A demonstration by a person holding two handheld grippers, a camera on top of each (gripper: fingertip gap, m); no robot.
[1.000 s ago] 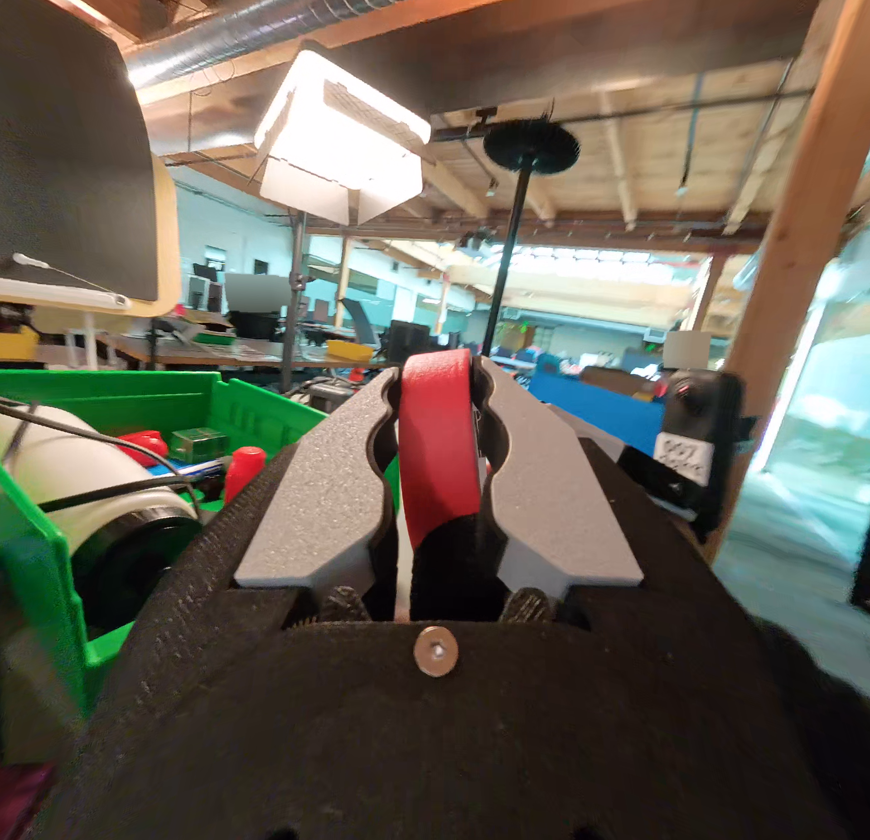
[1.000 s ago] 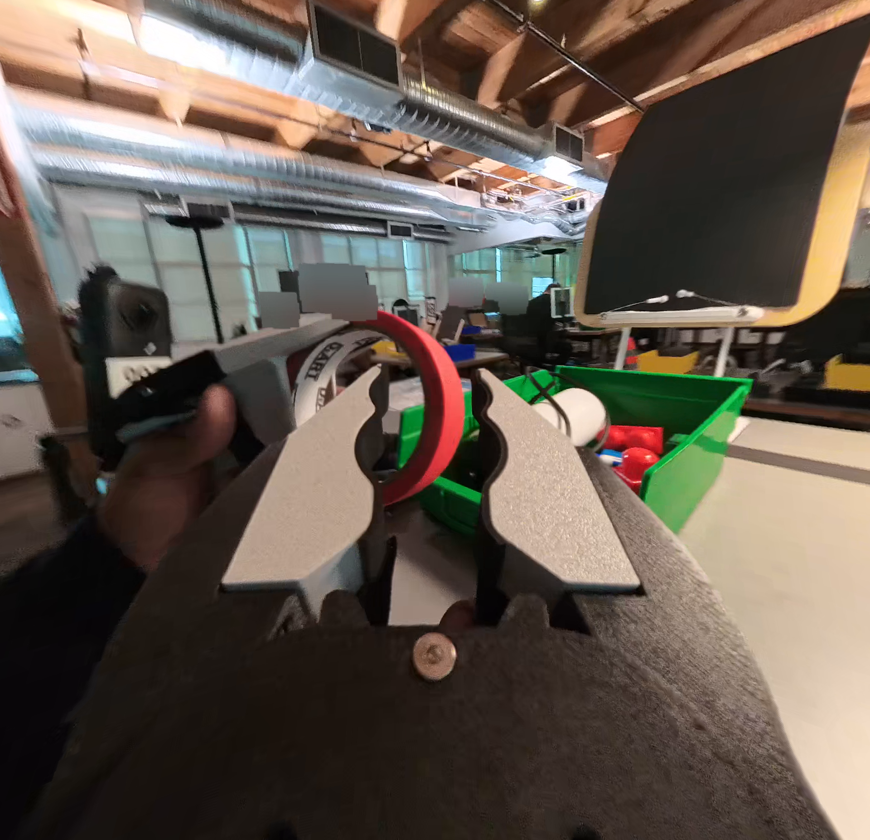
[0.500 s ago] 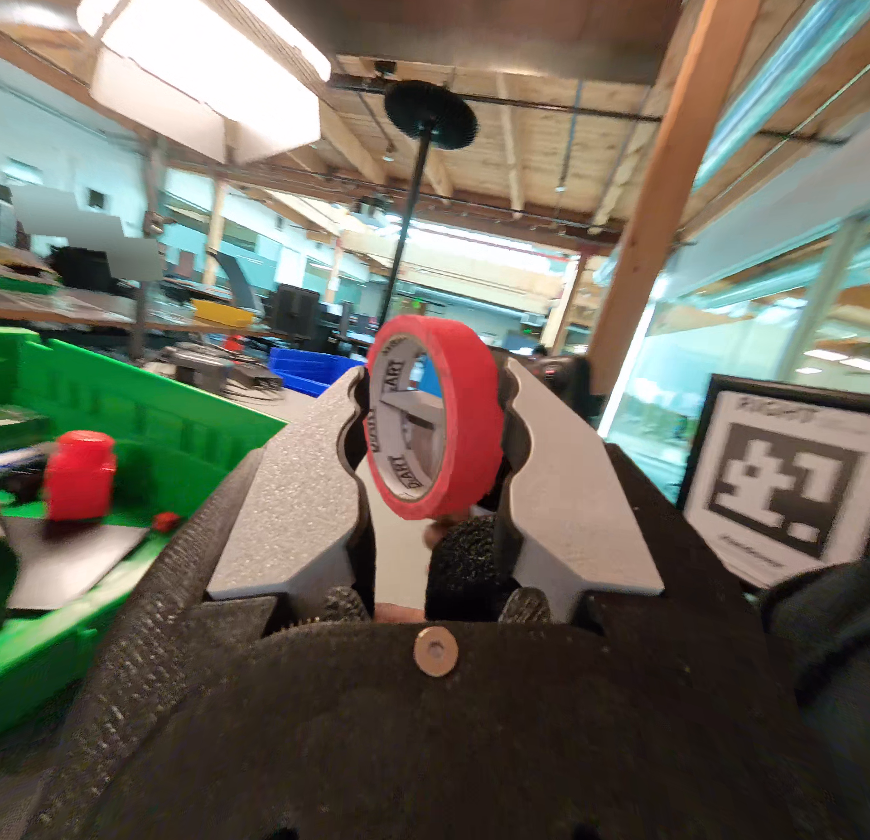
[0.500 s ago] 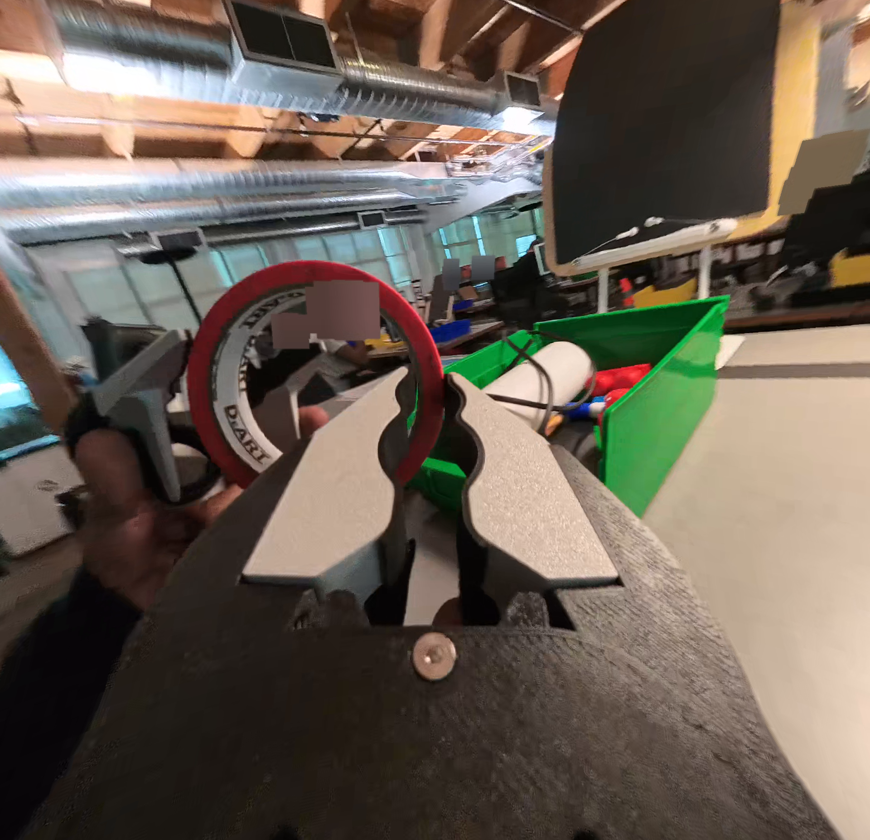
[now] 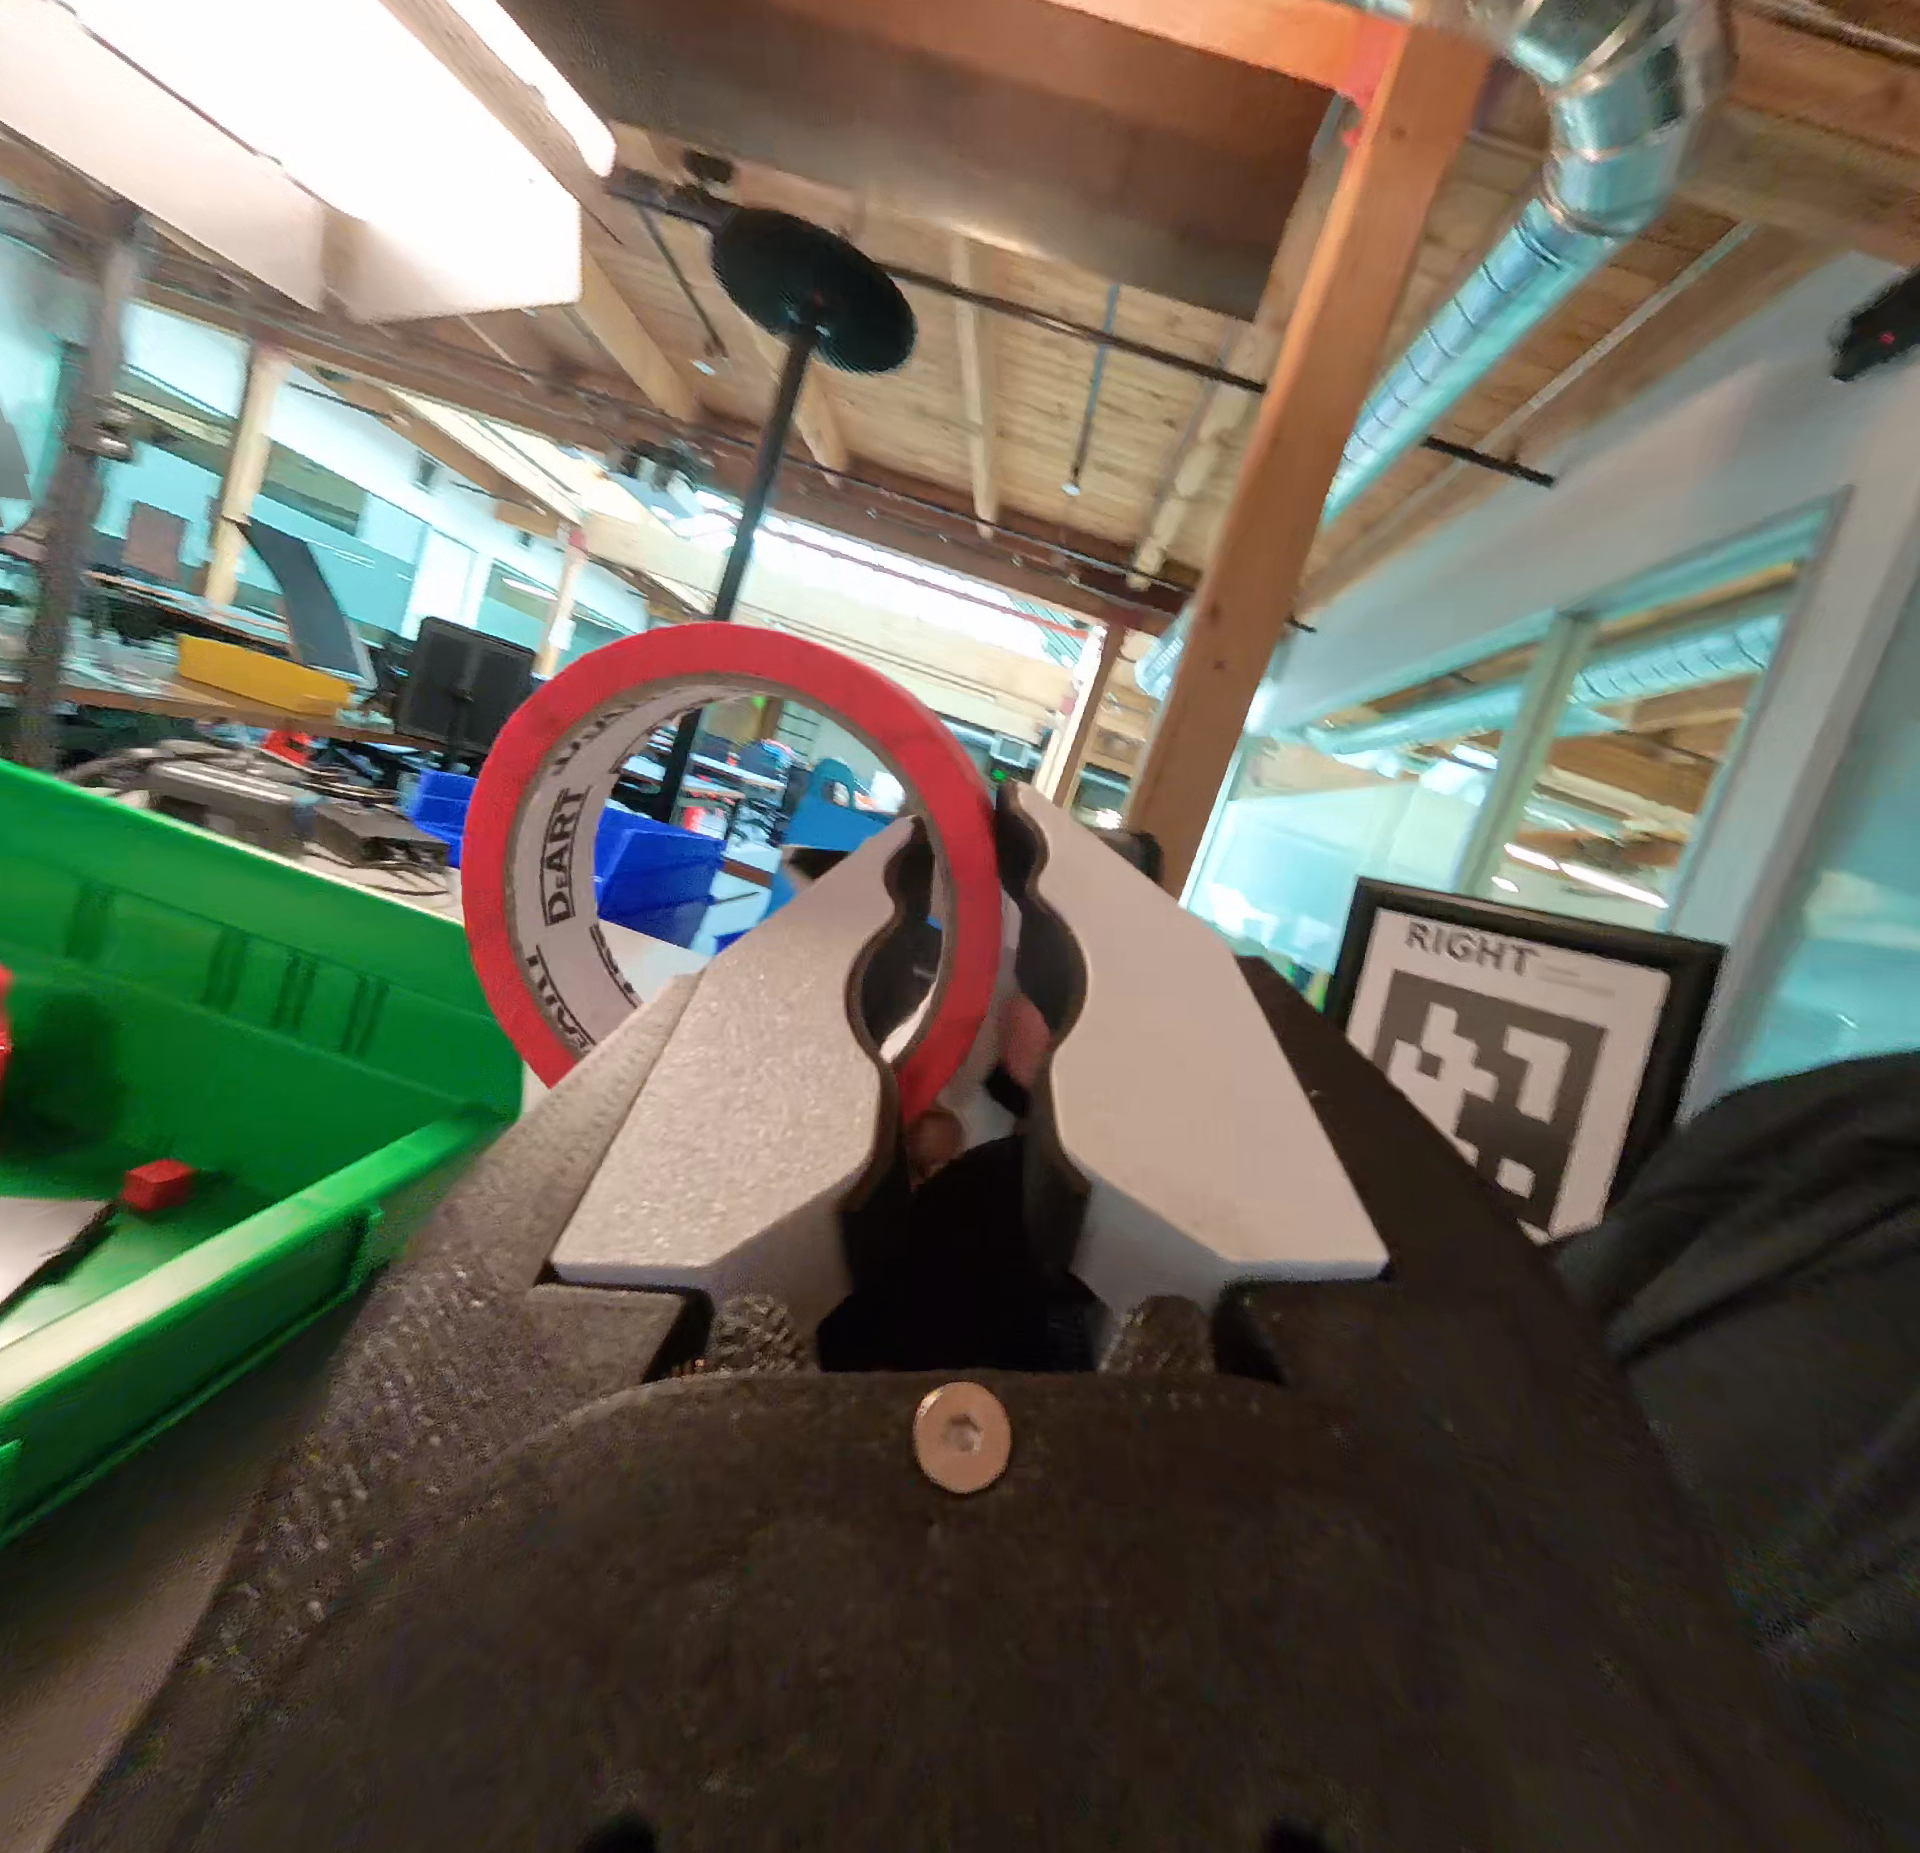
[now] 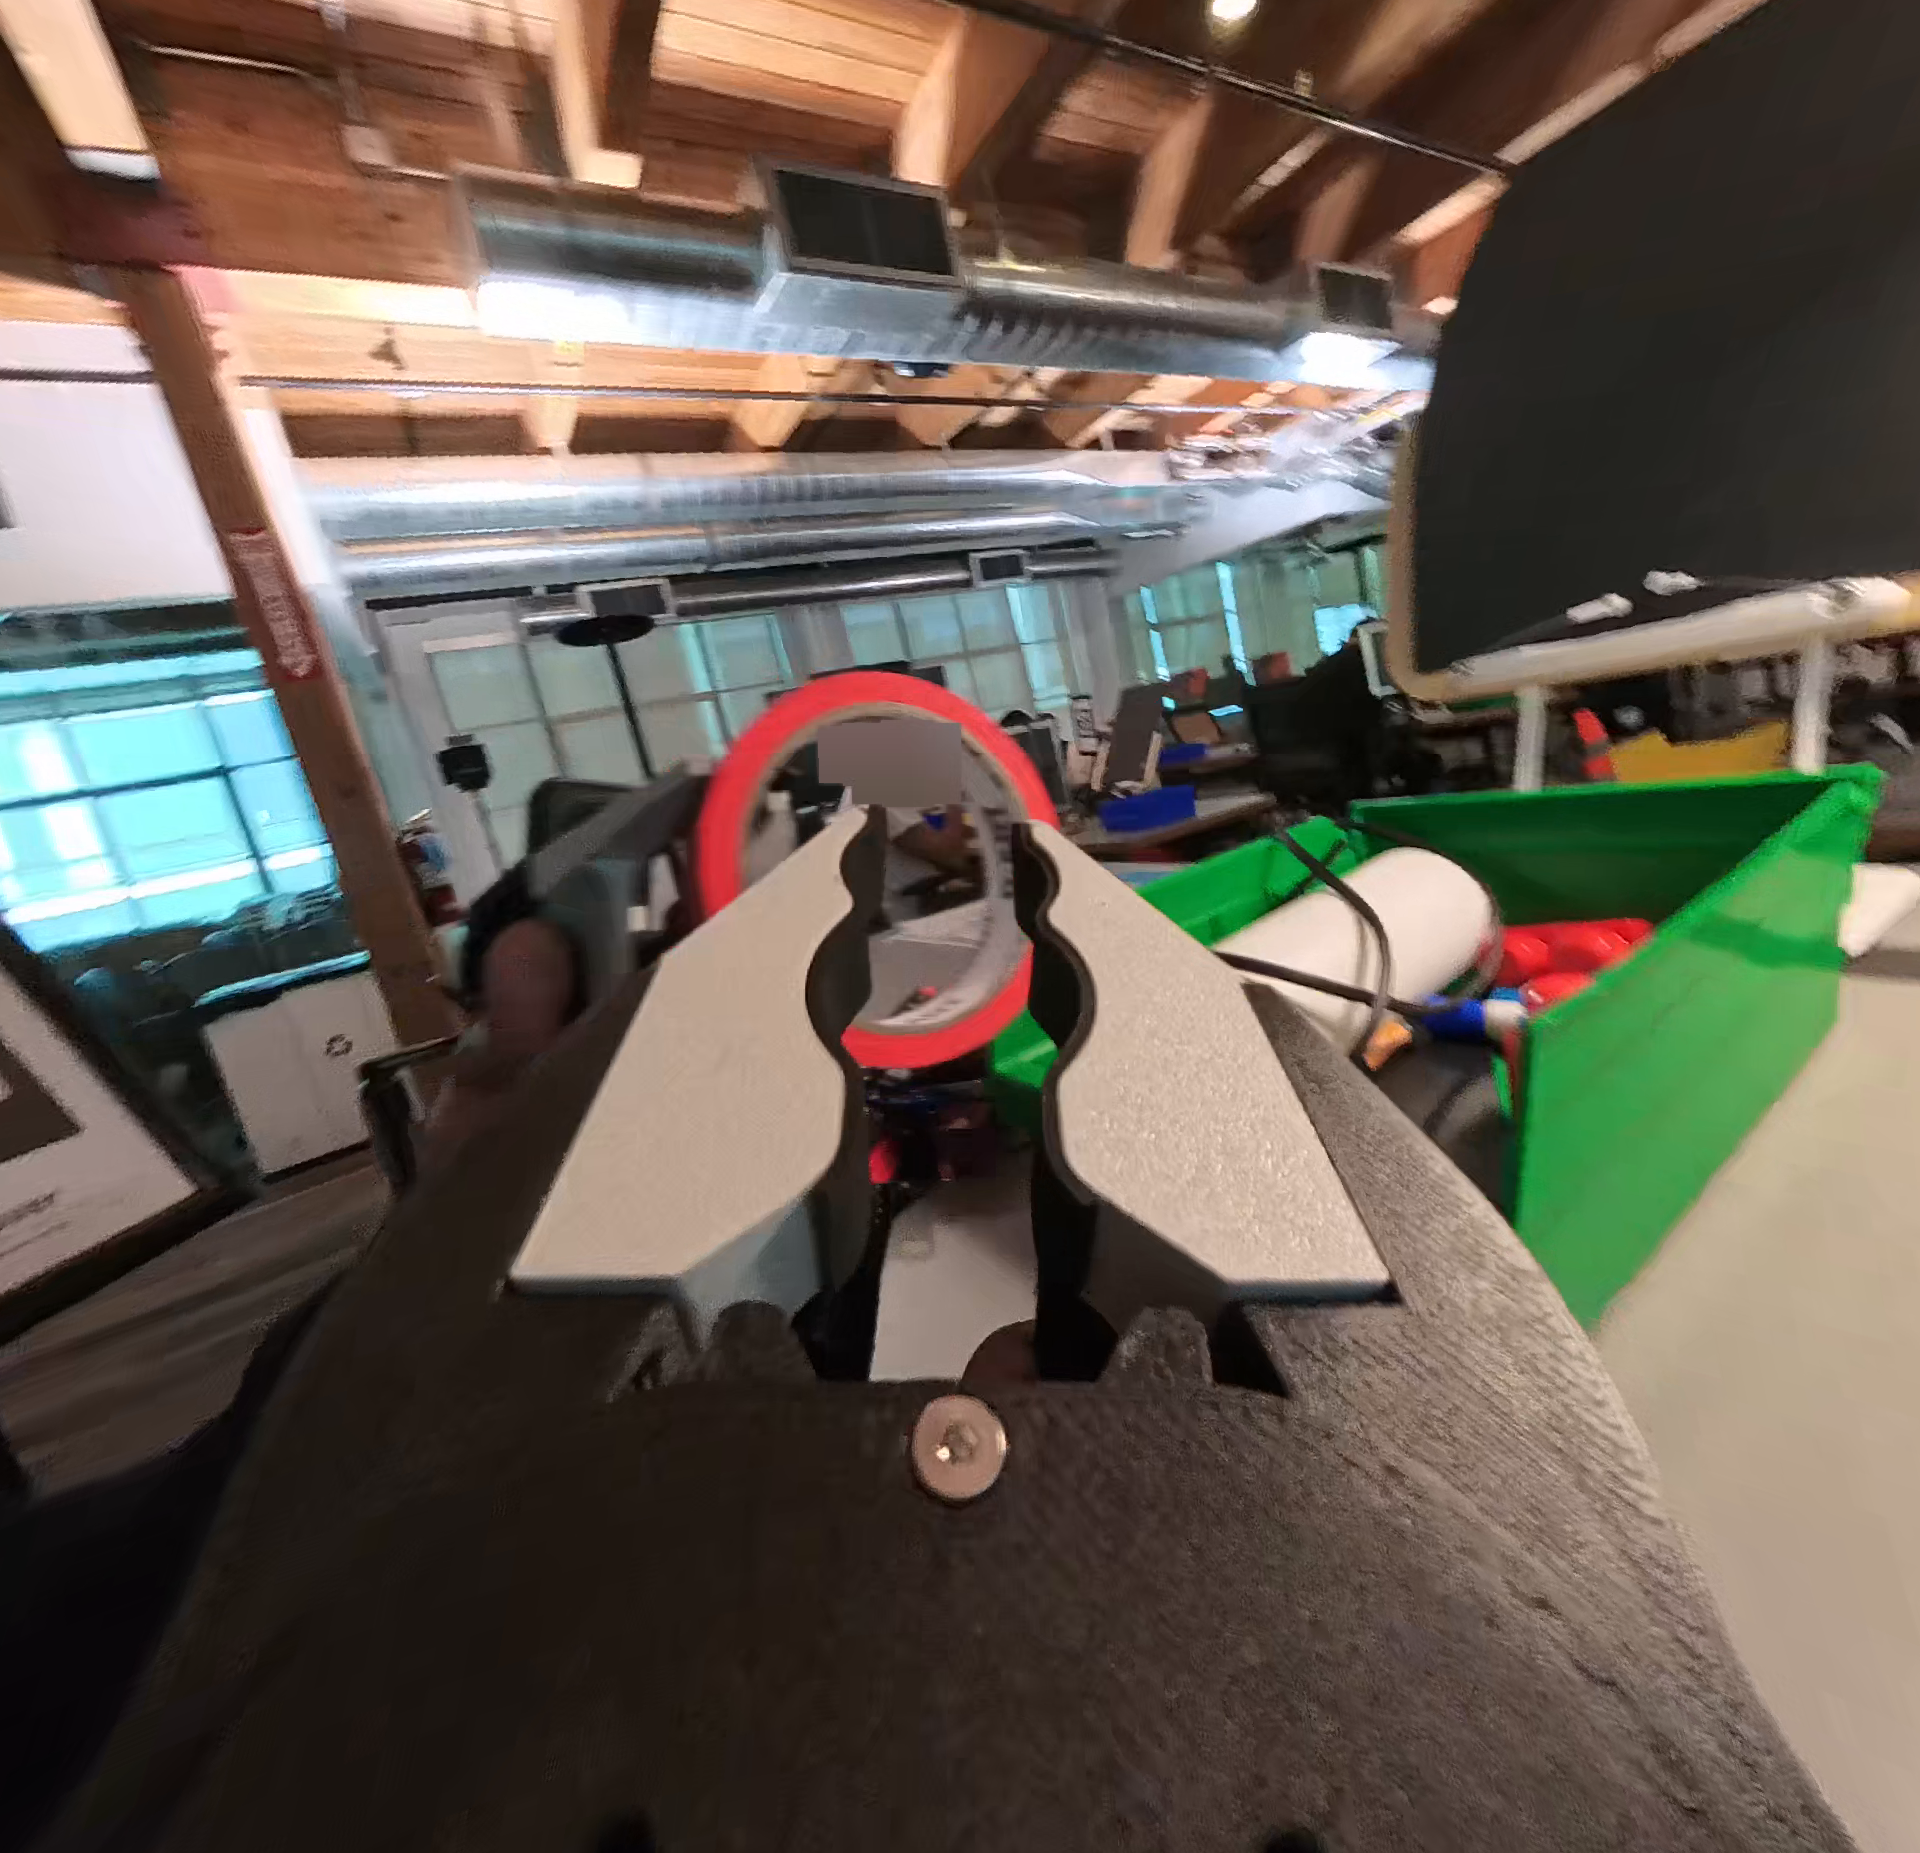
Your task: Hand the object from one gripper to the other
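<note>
I see printed lettering on the white inner core of the red tape roll (image 5: 566, 899). A framed marker card (image 5: 1496, 1065) bears a heading above a black-and-white code pattern. The wooden post (image 6: 272, 598) carries a red label, blurred and unreadable.

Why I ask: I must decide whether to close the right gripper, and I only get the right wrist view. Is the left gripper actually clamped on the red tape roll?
Observer: Yes. In the left wrist view the left gripper is shut on the wall of the red tape roll, with one finger inside the ring and the other outside.
Operator: Which part of the ring does it hold?
Observer: The ring's right side, as that camera sees it. The top and left of the ring stand free of the gripper.
</note>
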